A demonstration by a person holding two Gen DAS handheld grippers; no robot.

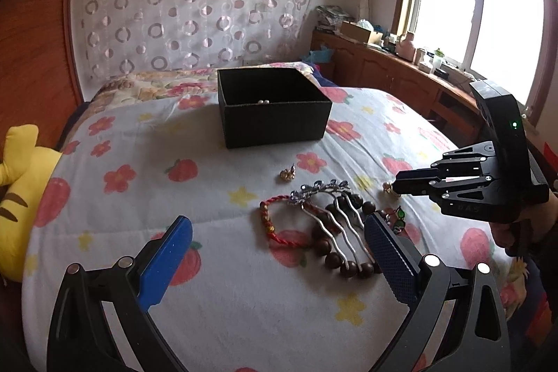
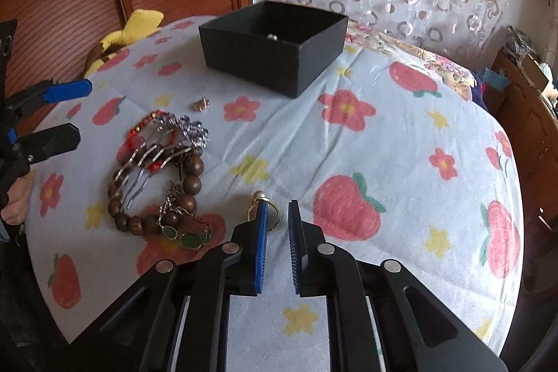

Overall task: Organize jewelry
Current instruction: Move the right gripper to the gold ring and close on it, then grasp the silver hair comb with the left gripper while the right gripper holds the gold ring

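A black open box [image 1: 273, 107] [image 2: 275, 46] sits on the flowered bedspread [image 1: 209, 285] with pearl beads inside. In front of it lies a jewelry pile: a silver hair comb [image 1: 331, 211] [image 2: 157, 149], a red cord bracelet [image 1: 279, 225], a brown wooden bead bracelet [image 1: 345, 260] [image 2: 181, 194], a green stone bracelet [image 2: 188, 237] and a small gold earring [image 1: 287, 174] [image 2: 201, 103]. My left gripper [image 1: 279, 253] is open, just before the pile. My right gripper [image 2: 278, 222] is nearly closed, its jaws a narrow gap apart, with a gold pearl ring [image 2: 261, 206] at its left fingertip.
A yellow plush toy [image 1: 17, 197] [image 2: 129, 30] lies at the bed's left edge against a wooden headboard. A wooden cabinet [image 1: 401, 68] with clutter runs under the window on the right. A patterned curtain [image 1: 195, 6] hangs behind the bed.
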